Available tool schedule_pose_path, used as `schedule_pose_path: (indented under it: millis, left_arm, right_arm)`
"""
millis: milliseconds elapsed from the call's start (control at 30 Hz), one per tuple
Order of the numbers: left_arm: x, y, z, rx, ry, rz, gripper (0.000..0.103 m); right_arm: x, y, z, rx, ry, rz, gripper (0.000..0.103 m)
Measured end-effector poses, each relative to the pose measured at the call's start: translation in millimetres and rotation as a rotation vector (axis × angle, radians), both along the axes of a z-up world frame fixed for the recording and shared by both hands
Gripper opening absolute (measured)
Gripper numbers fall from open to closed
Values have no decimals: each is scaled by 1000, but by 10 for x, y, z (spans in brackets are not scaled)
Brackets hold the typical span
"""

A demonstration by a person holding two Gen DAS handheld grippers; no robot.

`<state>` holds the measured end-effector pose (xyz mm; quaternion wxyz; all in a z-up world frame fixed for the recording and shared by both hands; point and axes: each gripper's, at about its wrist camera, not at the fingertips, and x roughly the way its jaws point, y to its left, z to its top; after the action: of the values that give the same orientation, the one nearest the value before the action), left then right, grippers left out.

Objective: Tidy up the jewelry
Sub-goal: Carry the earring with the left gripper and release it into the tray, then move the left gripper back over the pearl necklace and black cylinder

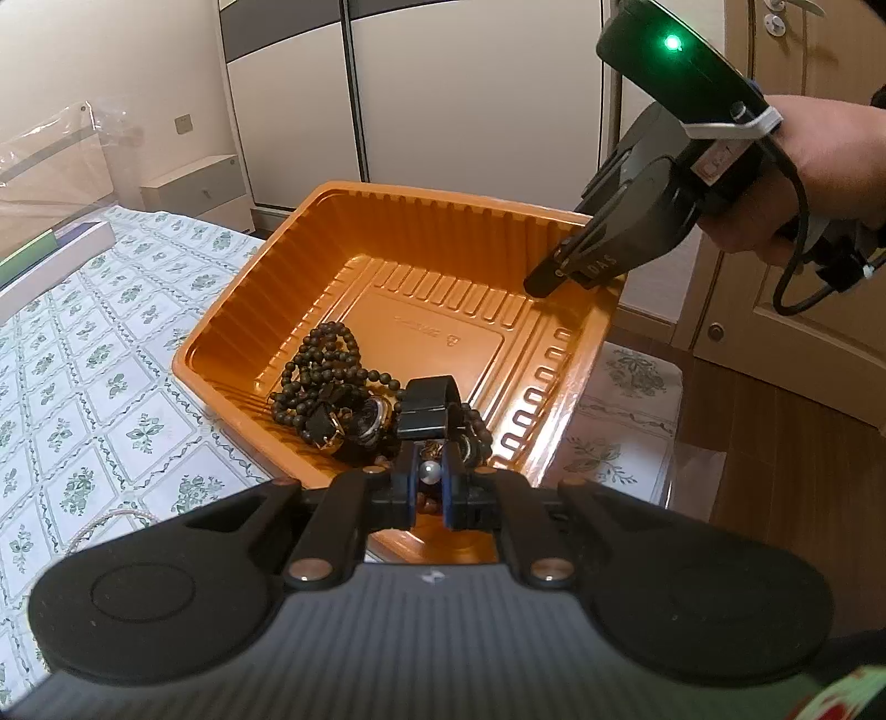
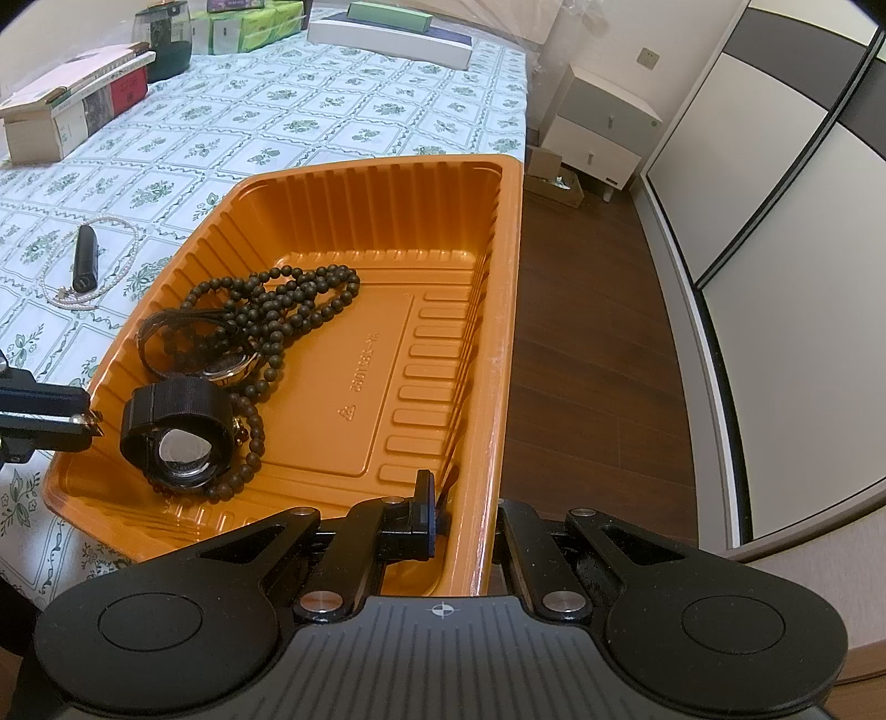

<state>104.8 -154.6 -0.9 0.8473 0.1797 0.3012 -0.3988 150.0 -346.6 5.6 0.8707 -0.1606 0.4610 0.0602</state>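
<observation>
An orange plastic tray [image 1: 387, 221] [image 2: 343, 183] sits at the table's edge. It holds dark bead necklaces [image 1: 321, 360] [image 2: 288, 299], a gold-rimmed watch [image 1: 371, 421] [image 2: 232, 365] and a black-strapped watch [image 1: 426, 404] [image 2: 177, 426]. My left gripper [image 1: 429, 487] is nearly closed on a small pearl [image 1: 429, 472] just over the tray's near rim. My right gripper [image 2: 470, 509] is shut on the tray's side wall; it also shows in the left wrist view [image 1: 559, 271]. A pearl necklace [image 2: 72, 288] and a black tube [image 2: 86, 257] lie on the tablecloth.
The floral tablecloth [image 2: 277, 111] carries boxes [image 2: 72, 105], a white flat box [image 2: 387, 39] and a dark jar [image 2: 163, 41] at the back. Wooden floor [image 2: 587, 332], a bedside cabinet [image 2: 598, 133] and wardrobe doors [image 2: 775, 166] lie beyond the table edge.
</observation>
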Motion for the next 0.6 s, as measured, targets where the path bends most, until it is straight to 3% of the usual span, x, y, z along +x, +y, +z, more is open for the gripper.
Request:
schedule_pose_path:
  millis: [100, 167, 600]
  left_arm:
    - [-1, 5, -17, 3, 9, 2, 11]
    - [-1, 45, -17, -2, 10, 14, 24]
    - [67, 768, -37, 9, -17, 219, 24]
  right_arm:
    - [-2, 5, 2, 0, 0, 1, 3]
    - [-5, 18, 0, 1, 0, 1, 3]
    - [-13, 22, 0, 2, -1, -1, 3]
